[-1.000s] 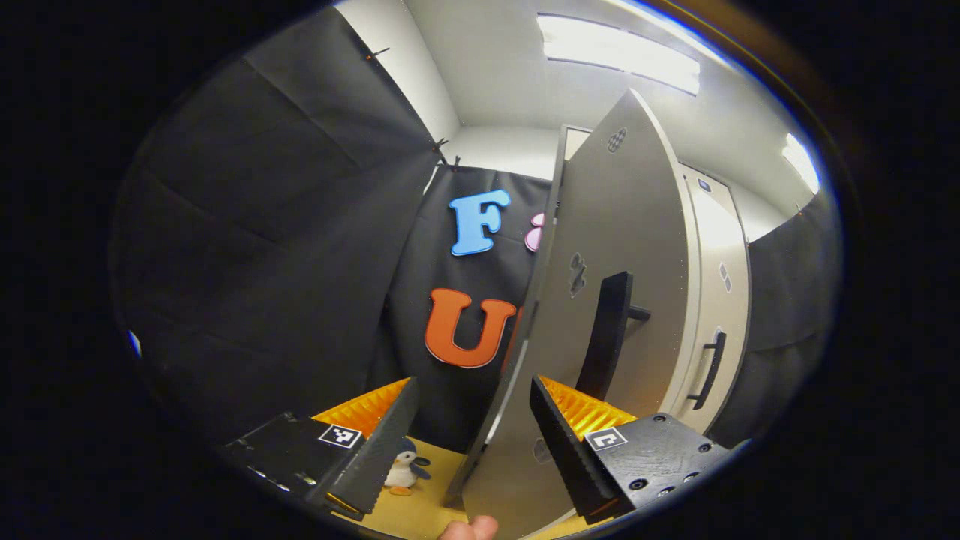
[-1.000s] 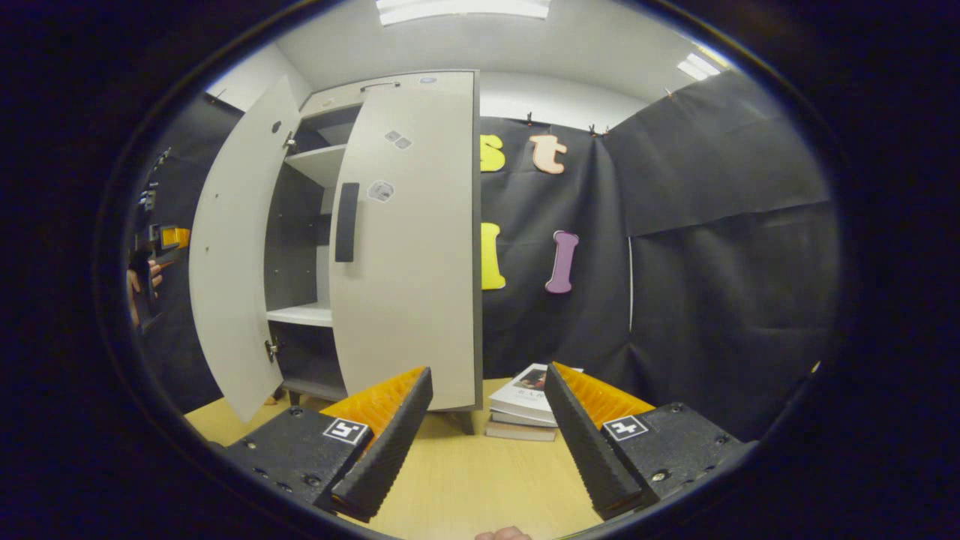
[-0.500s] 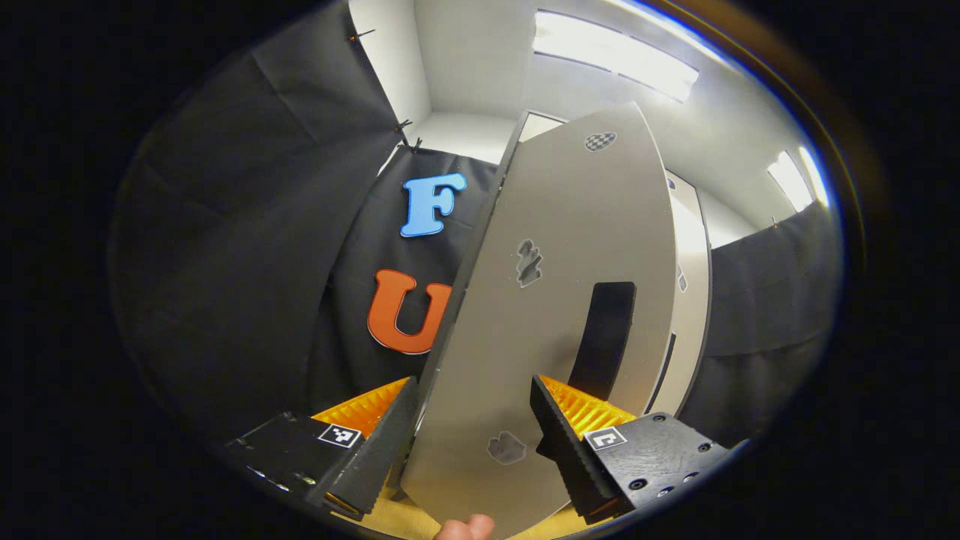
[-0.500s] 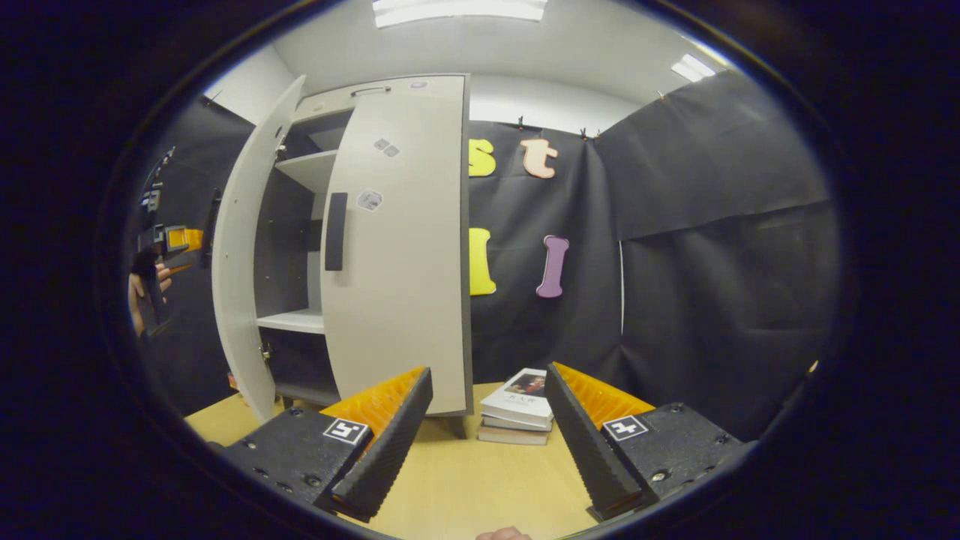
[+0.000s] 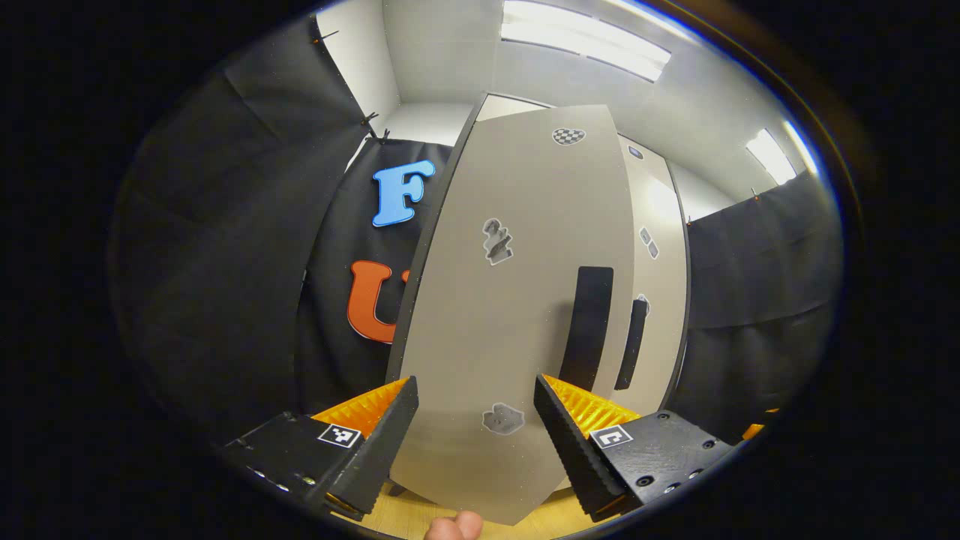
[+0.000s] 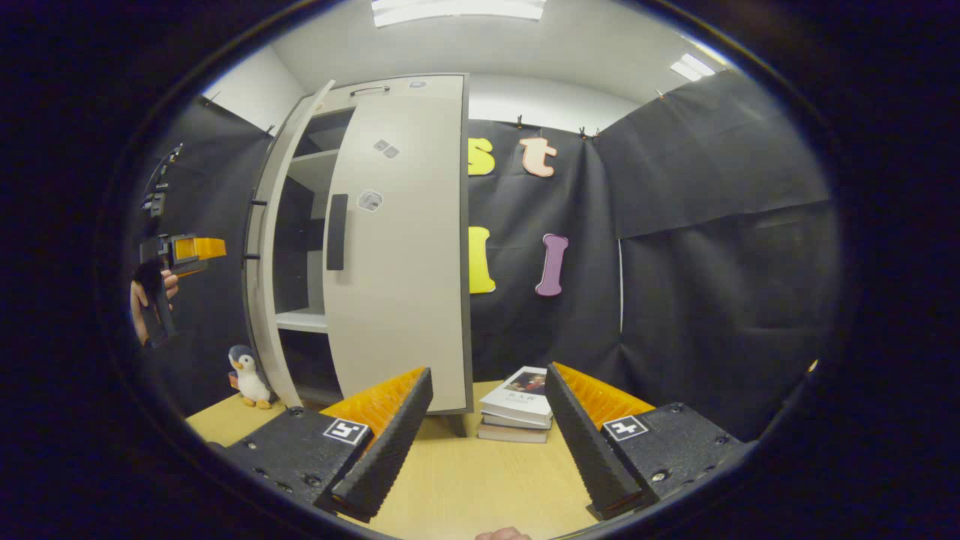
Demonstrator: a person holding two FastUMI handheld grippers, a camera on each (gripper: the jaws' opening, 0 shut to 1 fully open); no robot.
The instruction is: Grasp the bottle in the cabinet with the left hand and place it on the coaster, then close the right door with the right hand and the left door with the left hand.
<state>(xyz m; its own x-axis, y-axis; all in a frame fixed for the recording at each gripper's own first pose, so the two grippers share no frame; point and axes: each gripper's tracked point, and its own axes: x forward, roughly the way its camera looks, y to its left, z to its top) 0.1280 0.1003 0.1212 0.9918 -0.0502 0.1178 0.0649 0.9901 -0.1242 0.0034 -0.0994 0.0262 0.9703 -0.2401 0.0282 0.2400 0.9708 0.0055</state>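
Note:
The grey cabinet's left door (image 5: 517, 300) stands close in front of my left gripper (image 5: 472, 439), its black handle (image 5: 589, 322) just right of centre. That gripper is open, with the door panel seen between its fingers; whether they touch it I cannot tell. In the right gripper view the left door (image 6: 262, 300) is edge-on and partly open, and the left gripper (image 6: 184, 249), held by a hand, hovers a short way left of it. The right door (image 6: 397, 262) looks shut or nearly so, with shelves (image 6: 300, 319) showing in the gap. My right gripper (image 6: 487, 442) is open over the wooden table (image 6: 465, 487).
A stack of books (image 6: 517, 412) lies on the table right of the cabinet's foot. A toy penguin (image 6: 244, 371) stands on the table left of the cabinet. Black cloth walls close in behind and on both sides.
The left door has swung a good way toward shut, and the left gripper has followed it round to face its front. The right gripper has hardly moved.

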